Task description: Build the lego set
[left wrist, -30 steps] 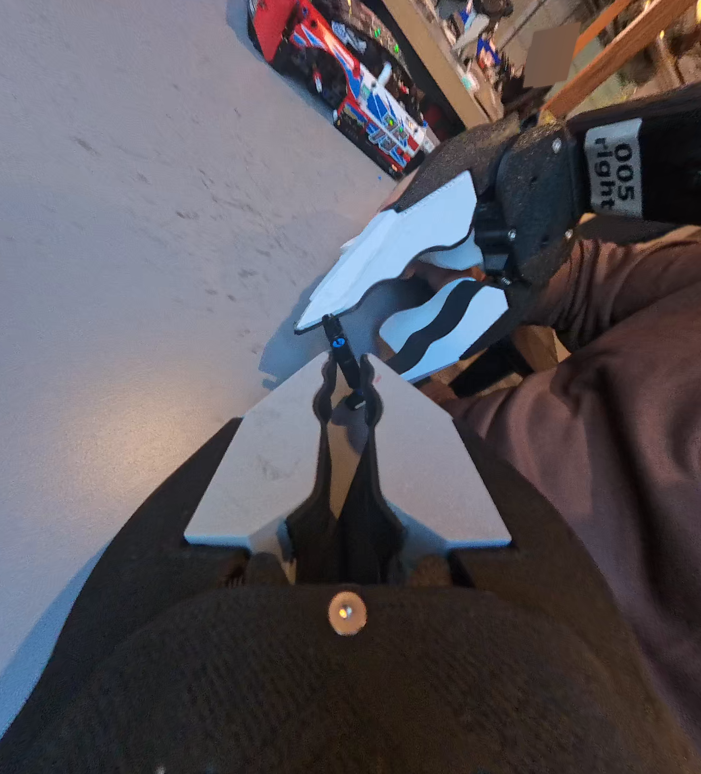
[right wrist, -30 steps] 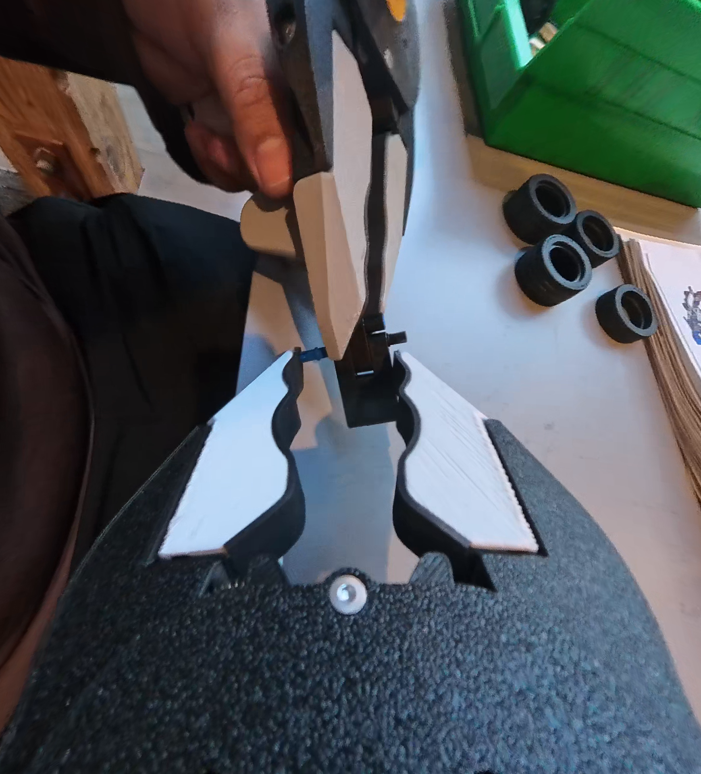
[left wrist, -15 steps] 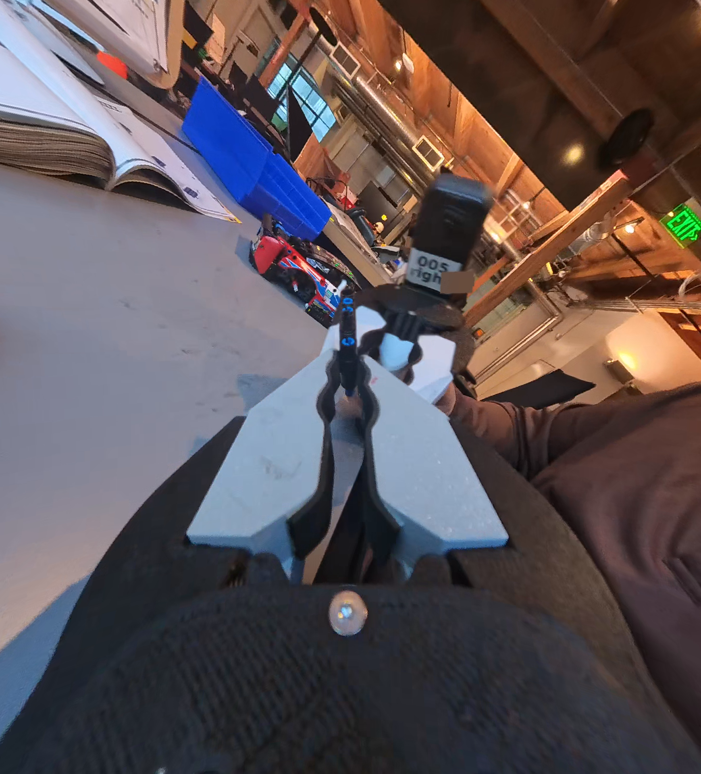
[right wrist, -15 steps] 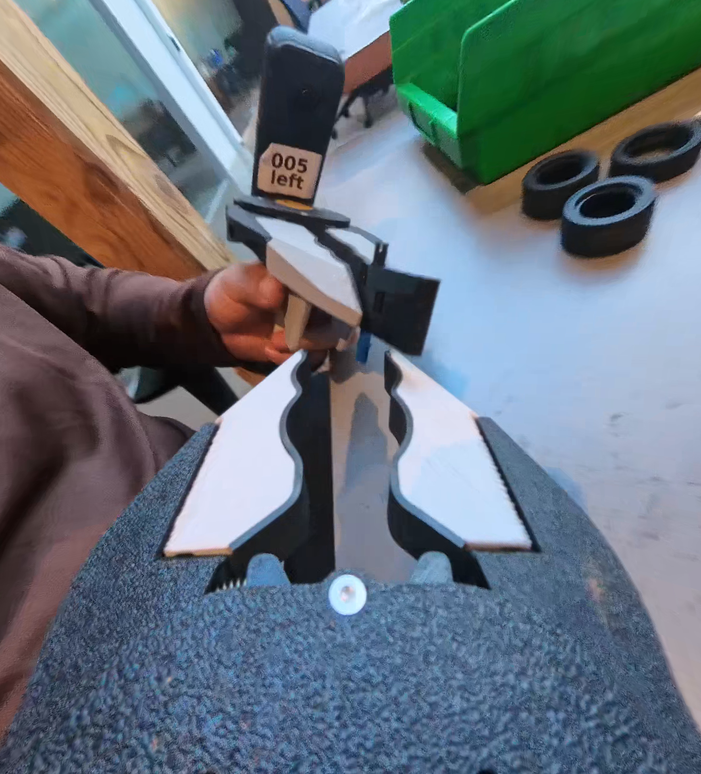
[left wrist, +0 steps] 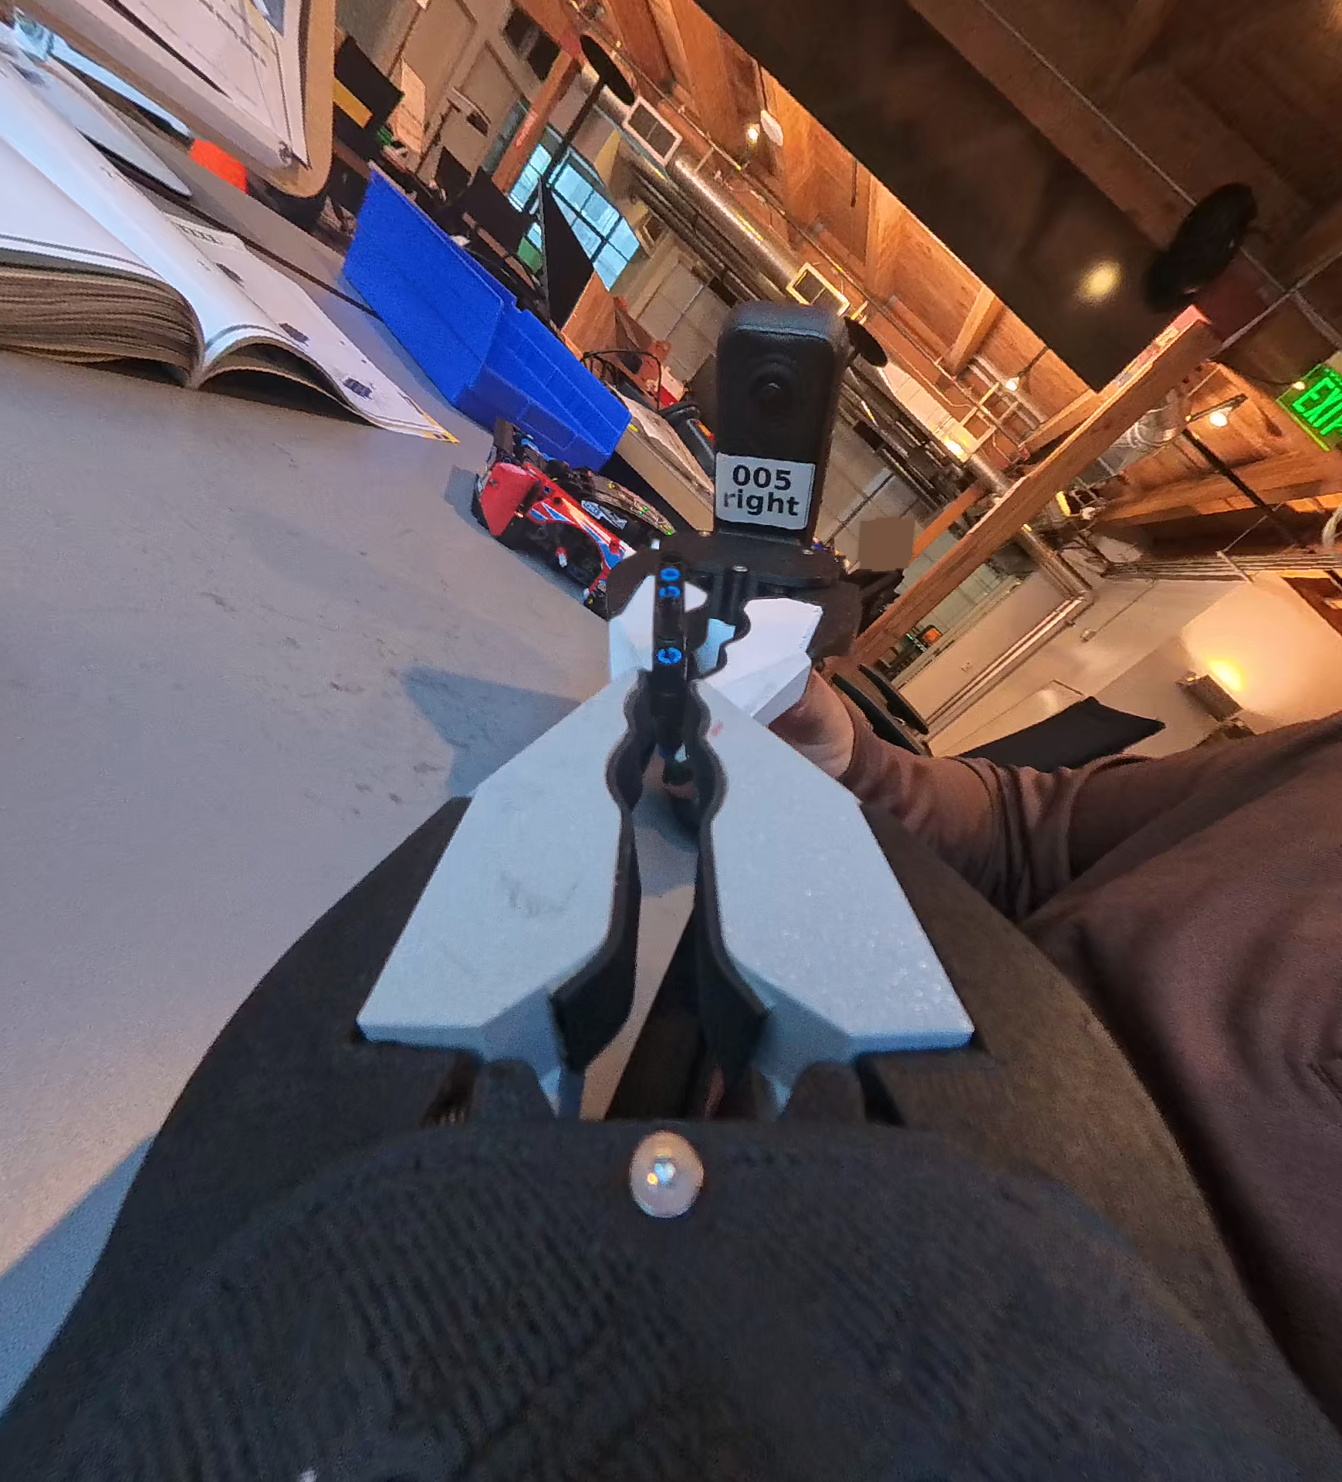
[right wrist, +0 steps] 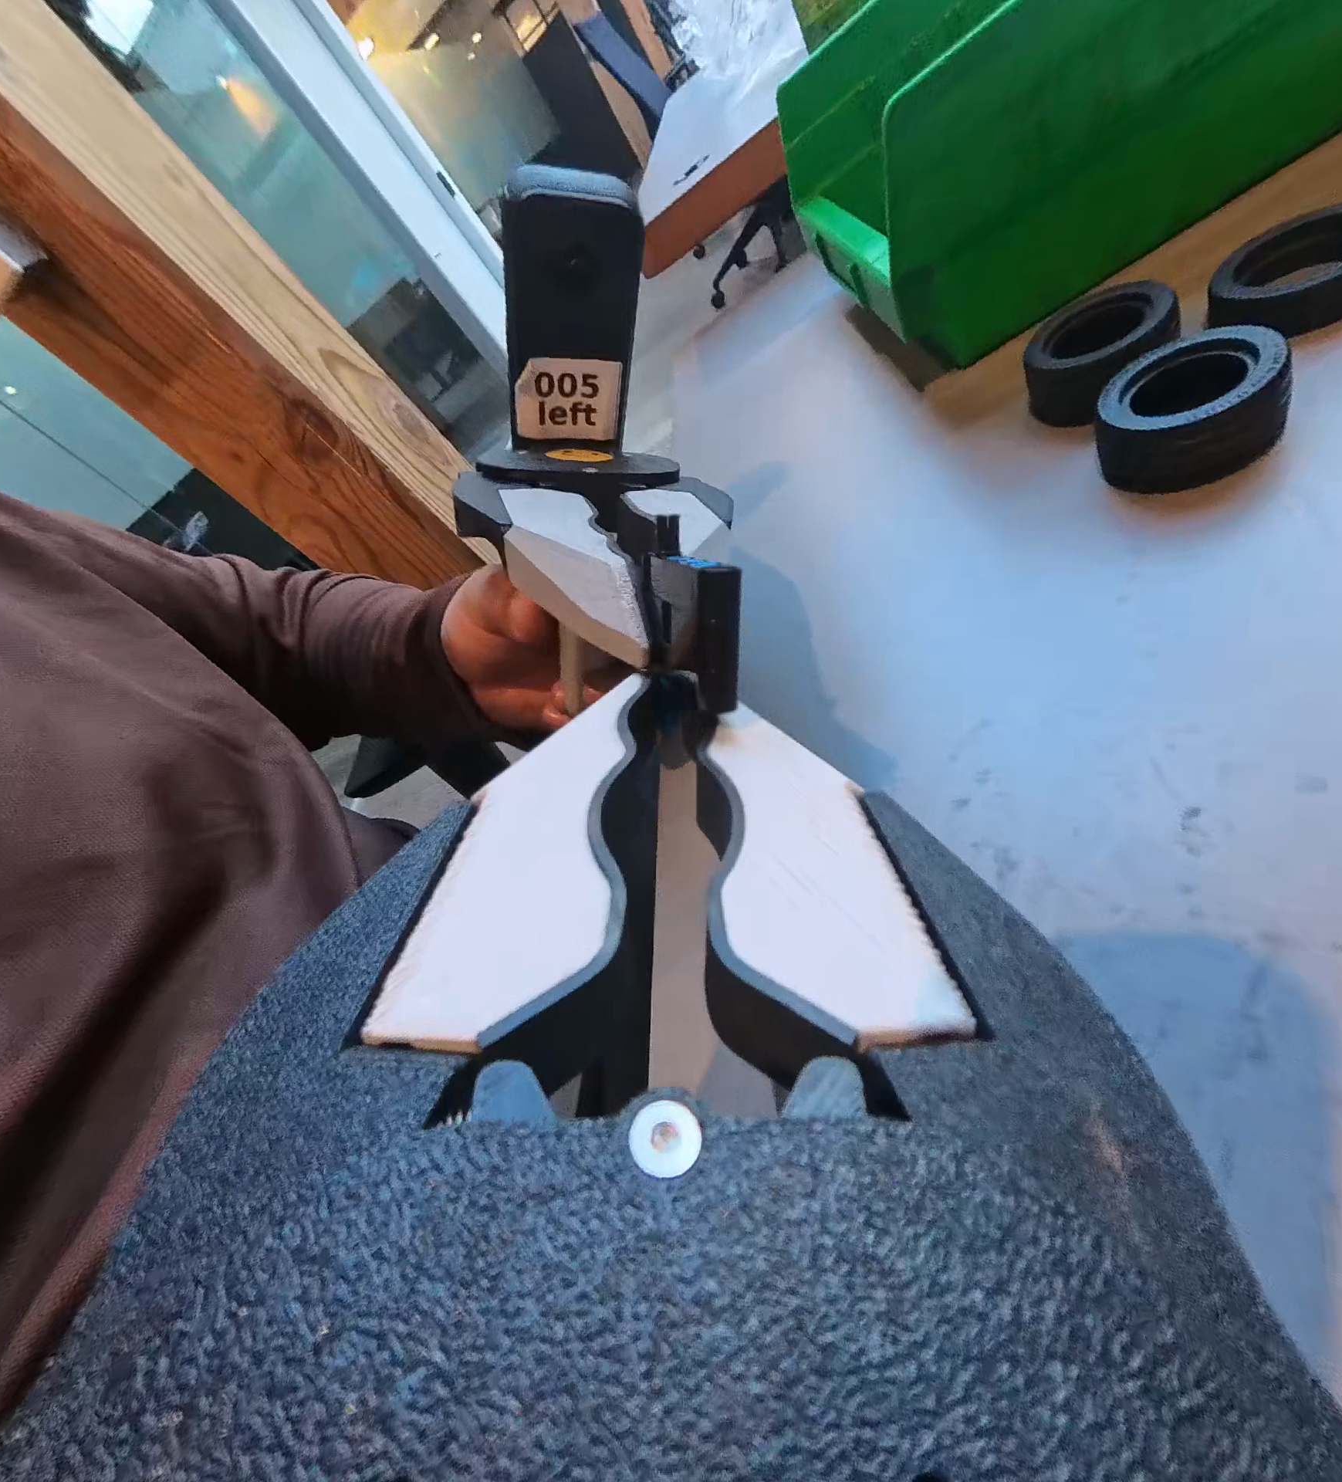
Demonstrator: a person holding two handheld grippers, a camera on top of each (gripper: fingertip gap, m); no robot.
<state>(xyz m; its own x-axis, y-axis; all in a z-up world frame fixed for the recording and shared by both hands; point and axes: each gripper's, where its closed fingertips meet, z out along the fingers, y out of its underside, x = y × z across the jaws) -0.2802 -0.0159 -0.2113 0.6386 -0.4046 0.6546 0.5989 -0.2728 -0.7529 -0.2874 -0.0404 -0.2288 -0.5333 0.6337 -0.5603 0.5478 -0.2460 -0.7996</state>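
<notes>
Your grey table (left wrist: 170, 722) fills the left half of the left wrist view and the right side of the right wrist view. An open instruction book (left wrist: 90, 265) lies at the upper left of the left view, with a blue bin (left wrist: 483, 345) beyond it and a red toy car (left wrist: 563, 513) near the middle. In the right view a green bin (right wrist: 1092, 160) sits at the upper right, with three black tyres (right wrist: 1192, 405) just below it on the table.

Your left gripper (left wrist: 663, 722) sits in the centre of its own view, its jaws closed on a thin black lego piece (left wrist: 666, 641) with blue pins, which sticks up past the tips. Your right gripper (right wrist: 667, 698) points at it from the opposite side, meeting it tip to tip above the table edge. Its jaws look nearly closed at the tips around the lower end of that piece (right wrist: 711, 625), but you cannot tell whether they actually grip it.
</notes>
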